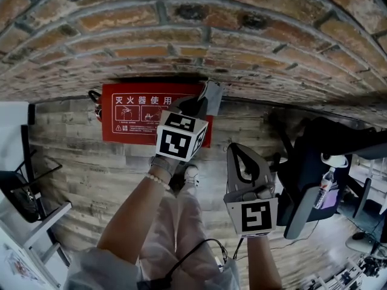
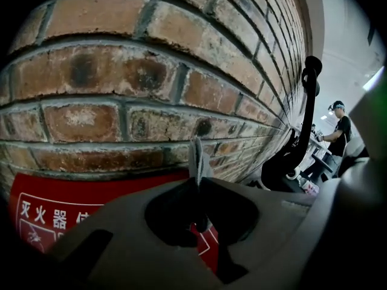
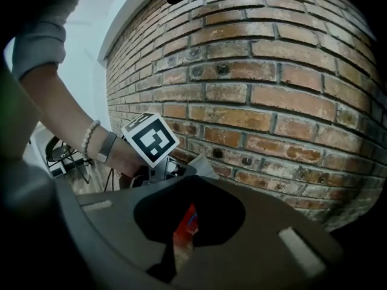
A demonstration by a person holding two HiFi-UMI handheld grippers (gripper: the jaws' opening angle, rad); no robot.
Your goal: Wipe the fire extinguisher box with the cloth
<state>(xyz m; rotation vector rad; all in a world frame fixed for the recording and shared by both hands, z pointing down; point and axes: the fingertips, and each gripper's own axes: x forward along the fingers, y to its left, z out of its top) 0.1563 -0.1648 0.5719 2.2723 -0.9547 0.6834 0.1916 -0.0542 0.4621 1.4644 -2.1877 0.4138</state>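
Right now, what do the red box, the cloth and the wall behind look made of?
Fire extinguisher box: likely painted sheet metal or plastic, going by the smooth red face with crisp white print. Cloth, pinched in the left tool: thin grey fabric, matte, with a limp folded edge. Wall: rough brick with grey mortar joints, mottled and unglazed.

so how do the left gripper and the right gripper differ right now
The left gripper is shut on the grey cloth; the right gripper is shut on nothing. The left gripper is up at the red fire extinguisher box, at its top edge; the right gripper sits apart from the box, over the wood floor. Both carry a marker cube.
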